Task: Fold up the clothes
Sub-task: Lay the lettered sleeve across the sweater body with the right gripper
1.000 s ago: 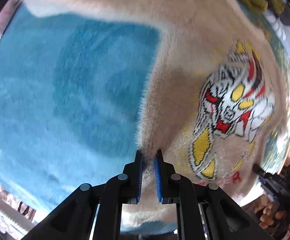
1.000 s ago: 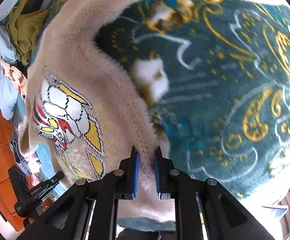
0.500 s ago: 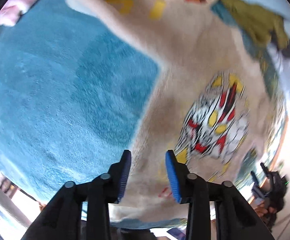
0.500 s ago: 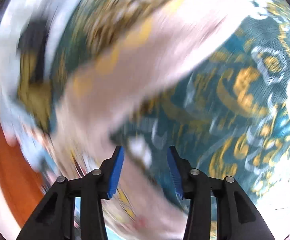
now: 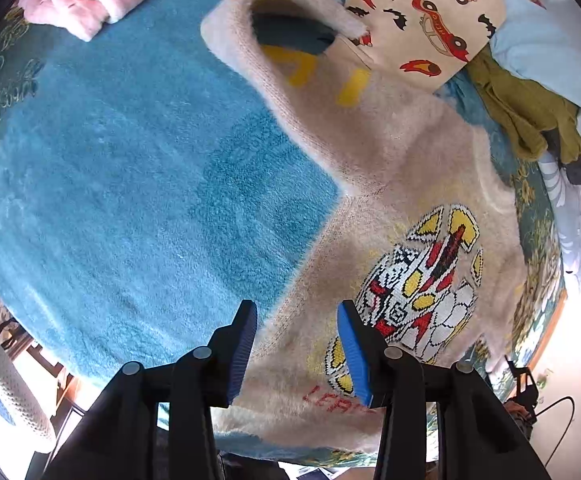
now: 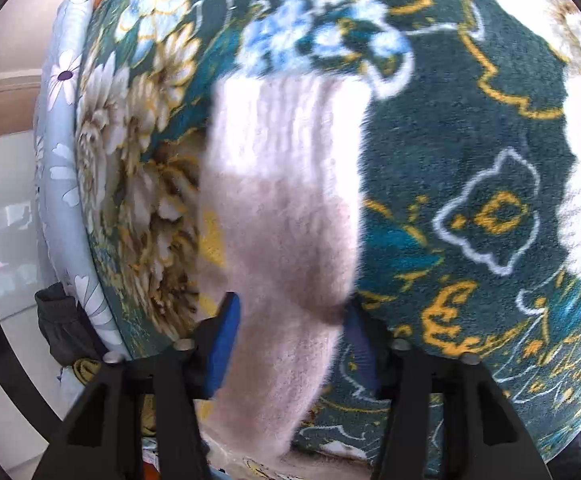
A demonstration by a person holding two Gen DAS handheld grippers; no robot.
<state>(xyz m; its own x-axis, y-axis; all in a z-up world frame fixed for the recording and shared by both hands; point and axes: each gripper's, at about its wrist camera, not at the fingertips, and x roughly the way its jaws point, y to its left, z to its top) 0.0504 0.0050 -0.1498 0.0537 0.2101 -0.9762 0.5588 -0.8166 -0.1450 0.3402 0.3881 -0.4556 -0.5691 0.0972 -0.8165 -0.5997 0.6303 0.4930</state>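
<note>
A fluffy beige sweater (image 5: 402,168) with a red, yellow and white robot figure lies flat on a blue plush blanket (image 5: 130,168). One sleeve (image 5: 250,48) stretches up and left from the body. My left gripper (image 5: 296,344) is open and hovers above the sweater's side edge, holding nothing. In the right wrist view the other sleeve (image 6: 278,208) lies on a dark green flowered blanket (image 6: 470,160). My right gripper (image 6: 294,344) is open, its jaws astride the sleeve and apart from it.
A pink garment (image 5: 86,4) lies at the far left of the blanket. A car-print cloth (image 5: 422,12), an olive garment (image 5: 526,112) and a pale blue cloth (image 5: 542,56) lie beyond the sweater. The bed's edge (image 6: 62,184) runs down the left of the right wrist view.
Both grippers opened and let go of the sweater's edges, then pulled back. The right gripper swung over to the sleeve.
</note>
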